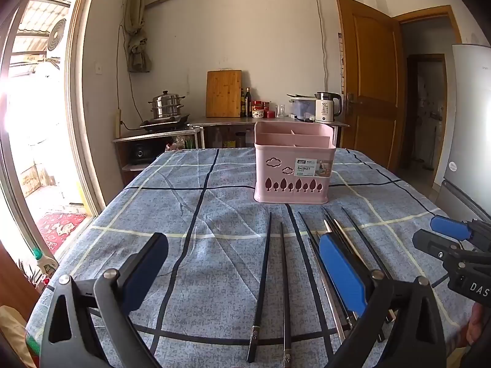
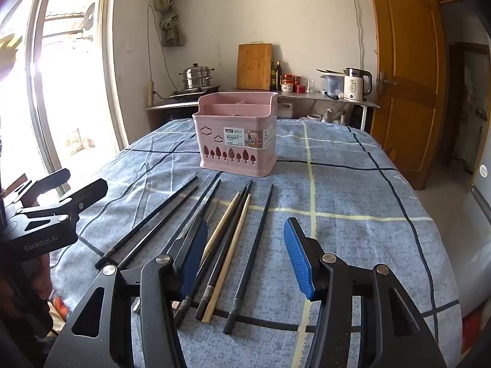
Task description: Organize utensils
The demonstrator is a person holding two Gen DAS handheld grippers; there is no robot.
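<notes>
A pink utensil basket (image 1: 291,171) with empty compartments stands upright on the blue checked tablecloth; it also shows in the right wrist view (image 2: 237,141). Several chopsticks lie side by side in front of it, mostly black (image 1: 263,279) (image 2: 248,251), a few pale wooden (image 2: 228,254). My left gripper (image 1: 245,270) is open and empty, hovering above the near ends of the black chopsticks. My right gripper (image 2: 245,254) is open and empty, above the black and wooden chopsticks. Each gripper shows at the edge of the other's view: the right one (image 1: 454,245), the left one (image 2: 46,211).
The table (image 2: 353,184) ends close behind the basket and drops off on the left and right. A counter at the back wall holds a steamer pot (image 1: 167,105), a cutting board (image 1: 223,93), bottles and a kettle (image 1: 326,107). A fridge (image 1: 469,128) stands to the right.
</notes>
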